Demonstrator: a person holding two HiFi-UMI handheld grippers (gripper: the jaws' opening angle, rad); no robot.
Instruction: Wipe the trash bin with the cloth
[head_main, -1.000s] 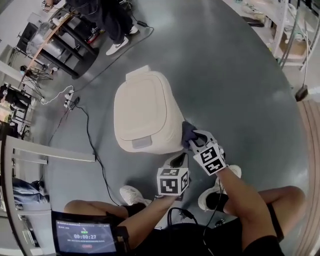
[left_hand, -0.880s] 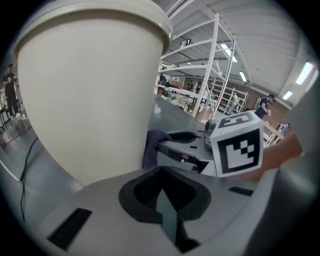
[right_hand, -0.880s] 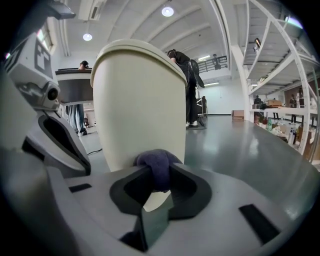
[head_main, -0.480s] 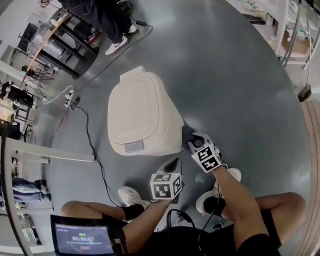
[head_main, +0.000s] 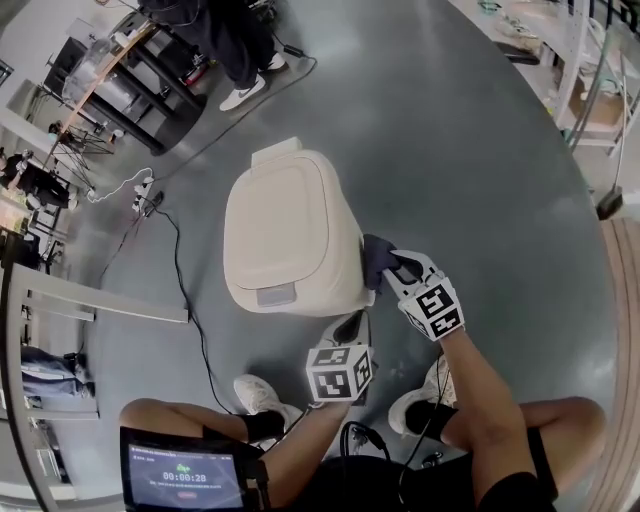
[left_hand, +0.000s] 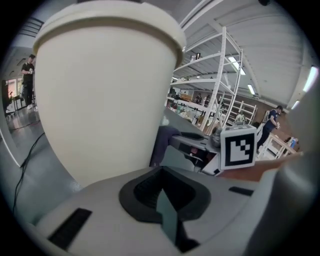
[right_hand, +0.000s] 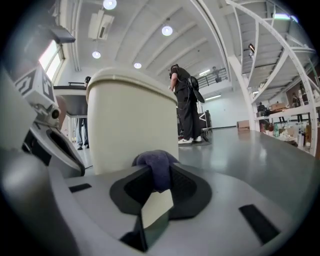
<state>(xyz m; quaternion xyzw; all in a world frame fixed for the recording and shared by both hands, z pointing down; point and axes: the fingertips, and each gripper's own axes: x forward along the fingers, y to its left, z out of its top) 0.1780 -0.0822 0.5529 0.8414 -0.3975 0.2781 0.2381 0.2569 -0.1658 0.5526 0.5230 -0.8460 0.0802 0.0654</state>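
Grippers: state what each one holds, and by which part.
The right gripper is shut on a bunched fold of the dark cloth, against the trash bin's side. The left gripper is shut and holds nothing.

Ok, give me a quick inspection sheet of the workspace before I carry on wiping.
Surface: grey floor, smooth.
Job's things: cream trash bin upright, lid down; dark cloth against its side wall.
Clutter: nothing seen by the bin.
Grippers: right gripper shut on the cloth; left gripper shut, empty, low beside the bin.
Cables: black cable on the floor left of the bin.
Surroundings: bystander beyond the bin; shelving at right.
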